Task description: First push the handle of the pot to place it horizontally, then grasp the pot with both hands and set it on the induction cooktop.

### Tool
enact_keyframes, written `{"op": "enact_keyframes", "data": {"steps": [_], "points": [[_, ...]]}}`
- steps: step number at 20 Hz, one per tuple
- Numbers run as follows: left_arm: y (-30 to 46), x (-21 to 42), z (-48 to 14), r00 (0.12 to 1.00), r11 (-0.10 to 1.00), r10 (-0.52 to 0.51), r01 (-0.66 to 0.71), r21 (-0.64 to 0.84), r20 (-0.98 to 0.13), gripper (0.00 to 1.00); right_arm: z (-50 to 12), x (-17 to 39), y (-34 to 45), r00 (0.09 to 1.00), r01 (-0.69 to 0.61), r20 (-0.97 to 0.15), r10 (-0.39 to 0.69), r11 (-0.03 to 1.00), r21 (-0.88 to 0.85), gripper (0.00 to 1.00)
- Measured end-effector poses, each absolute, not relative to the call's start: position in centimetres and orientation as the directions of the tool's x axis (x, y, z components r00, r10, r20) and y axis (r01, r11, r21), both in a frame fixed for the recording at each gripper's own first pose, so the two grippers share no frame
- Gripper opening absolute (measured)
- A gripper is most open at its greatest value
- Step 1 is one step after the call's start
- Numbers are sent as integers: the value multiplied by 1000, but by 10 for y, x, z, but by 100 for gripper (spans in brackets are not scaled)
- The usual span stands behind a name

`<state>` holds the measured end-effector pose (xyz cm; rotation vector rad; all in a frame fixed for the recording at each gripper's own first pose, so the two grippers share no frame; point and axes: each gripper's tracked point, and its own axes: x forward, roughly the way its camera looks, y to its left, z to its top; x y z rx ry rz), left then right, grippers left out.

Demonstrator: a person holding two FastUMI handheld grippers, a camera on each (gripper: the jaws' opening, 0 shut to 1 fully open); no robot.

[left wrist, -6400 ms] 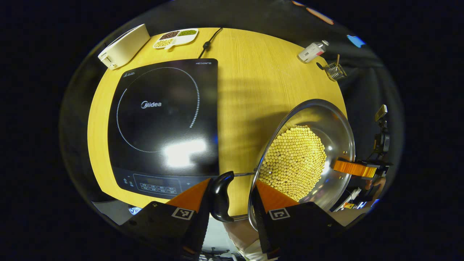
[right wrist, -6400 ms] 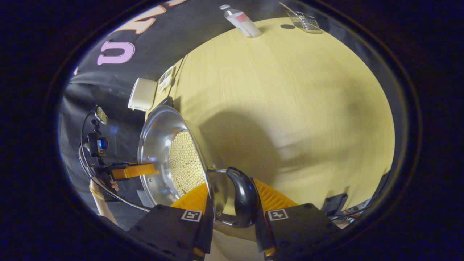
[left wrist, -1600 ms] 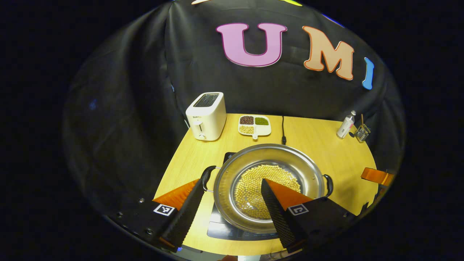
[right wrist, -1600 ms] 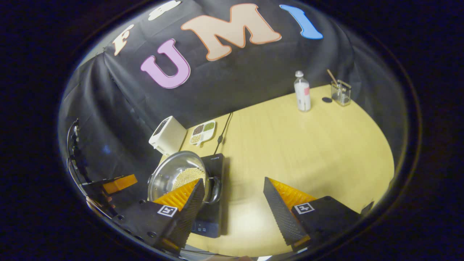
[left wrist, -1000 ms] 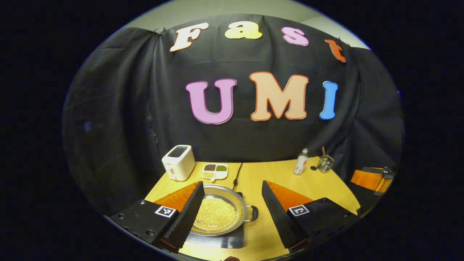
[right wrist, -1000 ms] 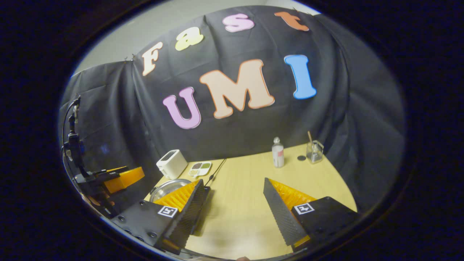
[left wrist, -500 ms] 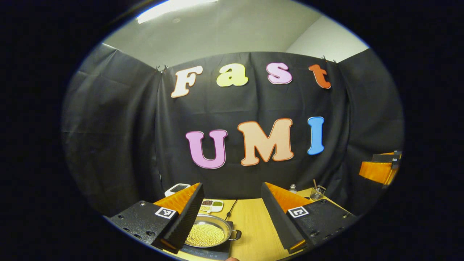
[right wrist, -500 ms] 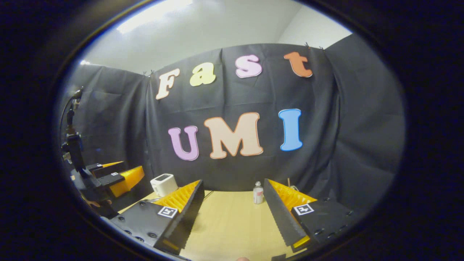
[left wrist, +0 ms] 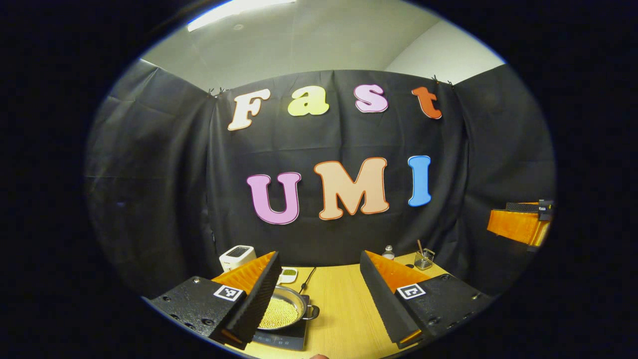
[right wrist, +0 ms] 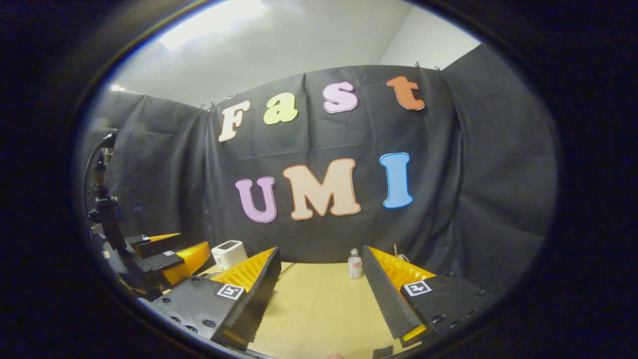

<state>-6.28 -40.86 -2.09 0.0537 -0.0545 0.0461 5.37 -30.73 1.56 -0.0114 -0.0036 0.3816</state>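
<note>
The steel pot (left wrist: 284,311), holding yellow beans, sits on the black induction cooktop (left wrist: 280,340) far below in the left gripper view, with one dark handle (left wrist: 312,312) pointing right. My left gripper (left wrist: 318,257) is raised well back from it, open, with nothing between its fingers. My right gripper (right wrist: 320,252) is also open and empty, held above the wooden table (right wrist: 319,309). Each gripper appears at the edge of the other's view: the right gripper (left wrist: 518,224) at far right, the left gripper (right wrist: 169,257) at far left.
A white toaster (left wrist: 237,257) and a divided dish of beans (left wrist: 288,273) stand behind the cooktop, its cable (left wrist: 306,280) running back. A bottle (right wrist: 354,264) and a glass holder (left wrist: 423,259) stand at the table's back right.
Both grippers let go of the pot's handles, opened, and drew back and up, tilting toward the wall. The pot now rests on the cooktop.
</note>
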Motion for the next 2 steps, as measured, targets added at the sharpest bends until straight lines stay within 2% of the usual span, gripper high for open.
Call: {"op": "enact_keyframes", "data": {"steps": [2], "points": [[-403,-65,-28,998,997,58,-59,52,33,96,14,50,-309,930,-368,2,368,930,-5,92]]}}
